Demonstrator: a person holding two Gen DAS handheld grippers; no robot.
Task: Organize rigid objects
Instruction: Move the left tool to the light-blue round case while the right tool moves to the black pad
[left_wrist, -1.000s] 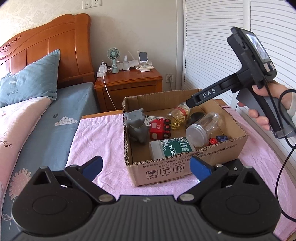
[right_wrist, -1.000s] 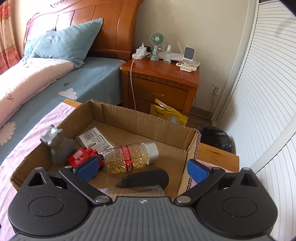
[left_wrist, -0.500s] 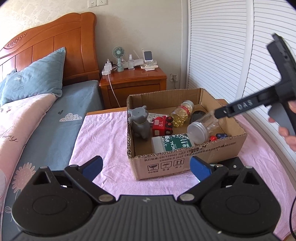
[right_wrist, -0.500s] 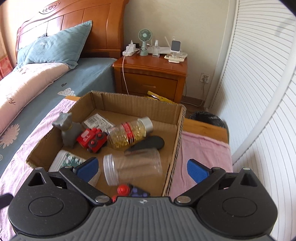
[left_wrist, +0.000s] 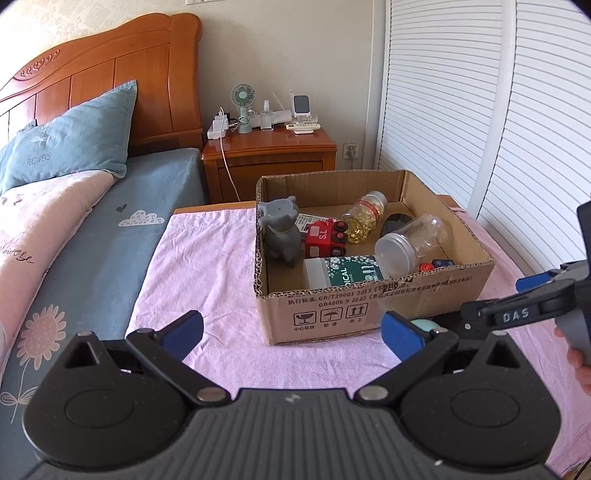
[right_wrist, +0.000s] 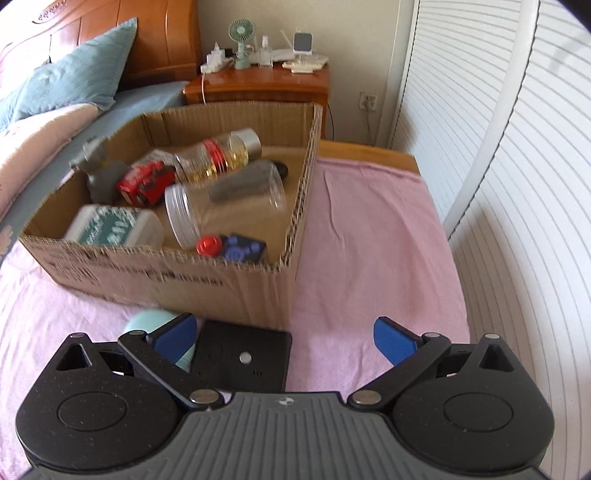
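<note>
On pink cloth (left_wrist: 207, 266), cardboard box (left_wrist: 369, 310) holding clear jar (left_wrist: 410, 243), toy train (left_wrist: 325, 240); left gripper (left_wrist: 291, 332) and right gripper (right_wrist: 284, 336) both spread wide, empty.

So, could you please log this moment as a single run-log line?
left hand-held gripper: open, empty | right hand-held gripper: open, empty, above black box | cardboard box: holds six-plus items | mint object: outside

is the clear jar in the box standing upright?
No. In the right wrist view the clear jar lies on its side inside the cardboard box, its lid end towards the box's near wall.
</note>
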